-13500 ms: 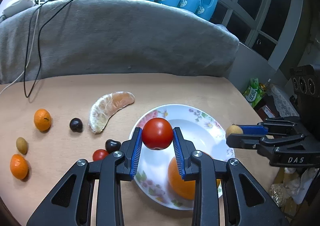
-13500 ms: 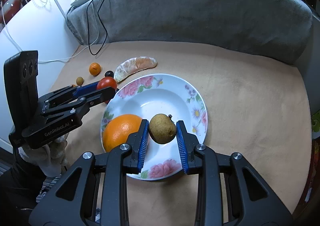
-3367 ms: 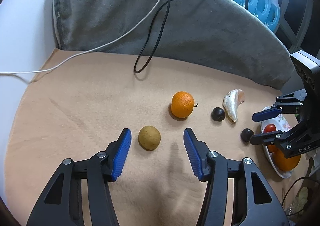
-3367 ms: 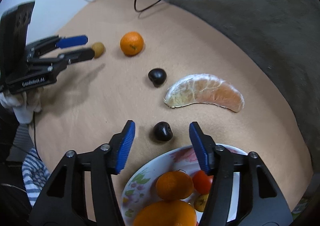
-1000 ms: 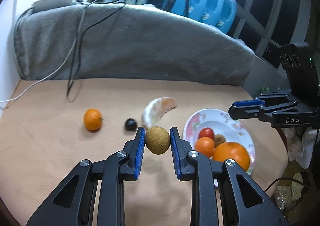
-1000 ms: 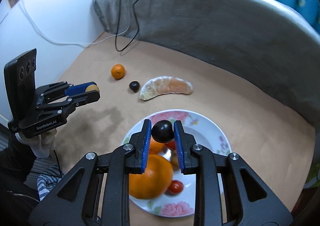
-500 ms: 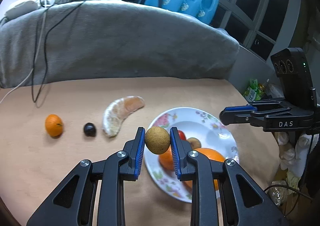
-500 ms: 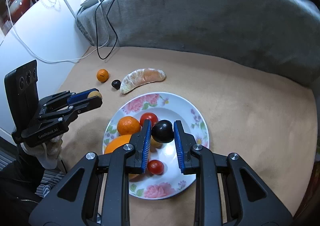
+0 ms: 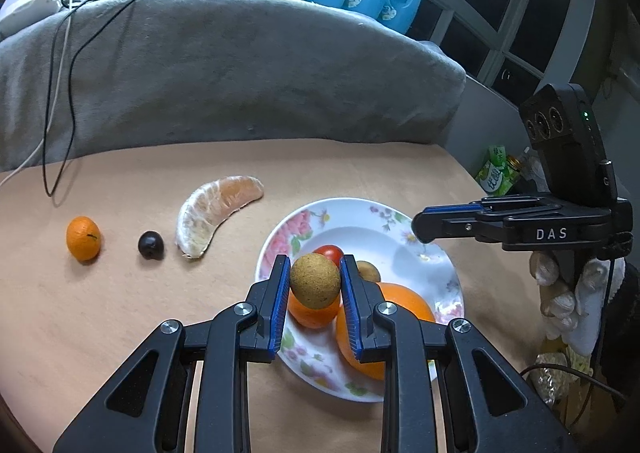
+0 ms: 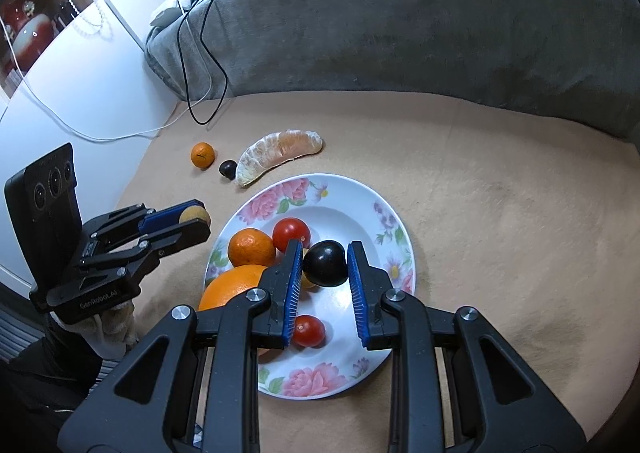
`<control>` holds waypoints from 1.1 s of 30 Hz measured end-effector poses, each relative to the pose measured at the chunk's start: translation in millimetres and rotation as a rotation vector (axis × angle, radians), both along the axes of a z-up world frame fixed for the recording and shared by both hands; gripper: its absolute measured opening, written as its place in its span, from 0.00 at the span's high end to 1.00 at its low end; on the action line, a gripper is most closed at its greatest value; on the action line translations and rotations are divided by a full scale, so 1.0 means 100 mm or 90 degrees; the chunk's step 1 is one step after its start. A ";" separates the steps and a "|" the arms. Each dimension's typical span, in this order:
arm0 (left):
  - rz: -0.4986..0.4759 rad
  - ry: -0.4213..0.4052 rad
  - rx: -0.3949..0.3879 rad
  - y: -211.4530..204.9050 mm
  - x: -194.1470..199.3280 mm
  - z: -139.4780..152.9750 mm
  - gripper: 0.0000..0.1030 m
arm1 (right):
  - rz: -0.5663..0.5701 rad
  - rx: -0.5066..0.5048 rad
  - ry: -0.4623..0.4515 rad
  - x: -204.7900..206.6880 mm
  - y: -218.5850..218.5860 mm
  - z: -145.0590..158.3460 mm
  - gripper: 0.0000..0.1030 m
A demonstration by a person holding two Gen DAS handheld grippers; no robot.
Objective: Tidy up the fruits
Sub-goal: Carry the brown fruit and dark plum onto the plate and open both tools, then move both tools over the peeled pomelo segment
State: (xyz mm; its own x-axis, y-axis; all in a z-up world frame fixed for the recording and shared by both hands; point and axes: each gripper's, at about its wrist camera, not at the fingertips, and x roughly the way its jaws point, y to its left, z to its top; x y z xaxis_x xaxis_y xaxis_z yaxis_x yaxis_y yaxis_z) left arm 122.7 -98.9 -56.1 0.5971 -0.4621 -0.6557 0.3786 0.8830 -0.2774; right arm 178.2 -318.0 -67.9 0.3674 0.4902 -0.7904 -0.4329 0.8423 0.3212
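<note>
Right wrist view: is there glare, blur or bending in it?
Right wrist view: sharp, window glare top left, fisheye bends the grey cushion, dark corners. Left wrist view: sharp too, dimmer, the flowered plate shows a small highlight.

Round brown fruit point(image 9: 315, 285) held up over flowered plate point(image 10: 384, 221). Dark plum point(image 10: 325, 263) maybe just touching it. Small orange point(image 9: 83, 238), dark fruit point(image 9: 151, 245), peeled wedge point(image 9: 216, 209) lying beside plate.
</note>
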 end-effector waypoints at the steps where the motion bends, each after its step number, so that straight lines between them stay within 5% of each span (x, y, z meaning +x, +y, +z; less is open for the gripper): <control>1: -0.002 0.000 0.000 -0.01 0.00 0.00 0.77 | 0.001 0.002 0.000 0.00 0.00 0.00 0.77; 8: -0.016 0.000 -0.003 -0.07 -0.02 0.01 0.77 | -0.002 0.008 0.001 -0.01 0.00 0.00 0.76; 10: -0.016 0.000 -0.003 -0.07 -0.03 0.02 0.77 | -0.002 0.010 0.000 -0.02 -0.01 0.00 0.69; 12: -0.020 0.001 -0.006 -0.07 -0.03 0.02 0.72 | -0.007 0.011 -0.007 -0.03 -0.02 0.02 0.46; 13: -0.021 0.000 -0.006 -0.08 -0.04 0.02 0.70 | -0.009 0.011 -0.010 -0.03 -0.02 0.03 0.43; 27: -0.018 -0.009 0.002 -0.08 -0.08 0.04 0.36 | -0.042 0.010 -0.030 -0.03 -0.06 0.09 0.15; 33: 0.000 -0.014 0.019 -0.03 -0.08 0.05 0.29 | -0.050 0.010 -0.027 -0.01 -0.05 0.11 0.10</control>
State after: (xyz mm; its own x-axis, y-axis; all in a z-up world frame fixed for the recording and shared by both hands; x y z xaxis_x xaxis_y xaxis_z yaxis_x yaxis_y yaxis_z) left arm 114.6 -101.9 -50.9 0.6110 -0.4422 -0.6566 0.3843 0.8908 -0.2423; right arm 177.3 -323.3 -57.2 0.4378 0.4706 -0.7661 -0.3792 0.8692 0.3173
